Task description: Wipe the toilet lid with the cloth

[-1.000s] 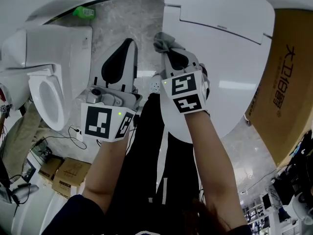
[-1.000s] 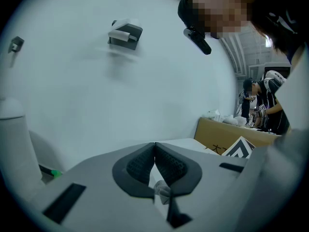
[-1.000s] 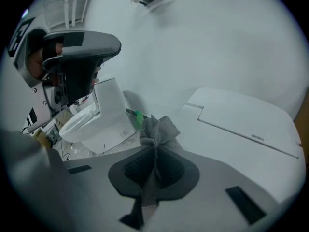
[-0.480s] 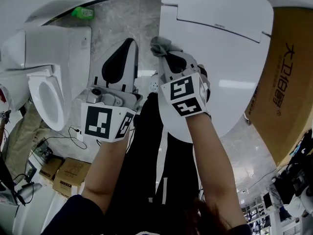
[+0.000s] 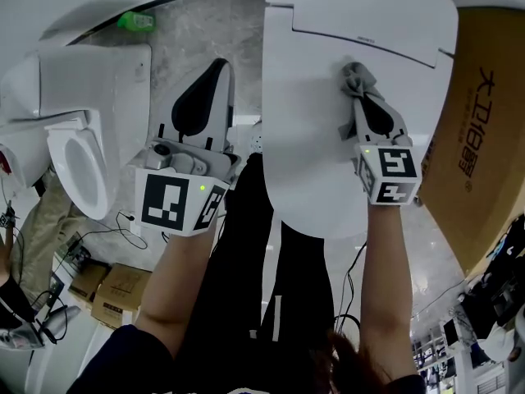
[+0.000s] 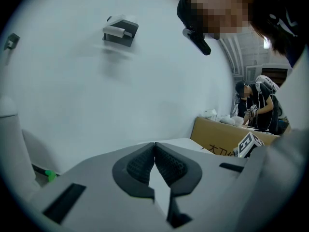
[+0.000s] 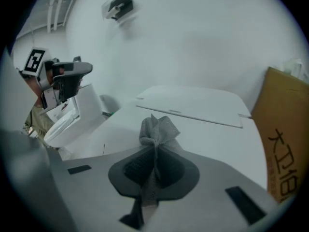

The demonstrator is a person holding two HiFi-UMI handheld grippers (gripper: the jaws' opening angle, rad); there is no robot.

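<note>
A white closed toilet lid fills the upper right of the head view and spreads ahead in the right gripper view as the lid. My right gripper is shut on a grey cloth, bunched at its tips and resting on the lid's middle right. The same cloth sticks up between the pads in the right gripper view. My left gripper hangs over the grey floor left of the lid, shut with nothing in it; its pads meet.
A second toilet with an open seat stands at the left. A green bottle lies on the floor near the wall. A brown cardboard box stands right of the lid. Boxes and cables lie lower left. Another person sits beyond.
My right gripper has slid the cloth from the lid's left edge rightwards across to its middle right. The left gripper has stayed where it was.
</note>
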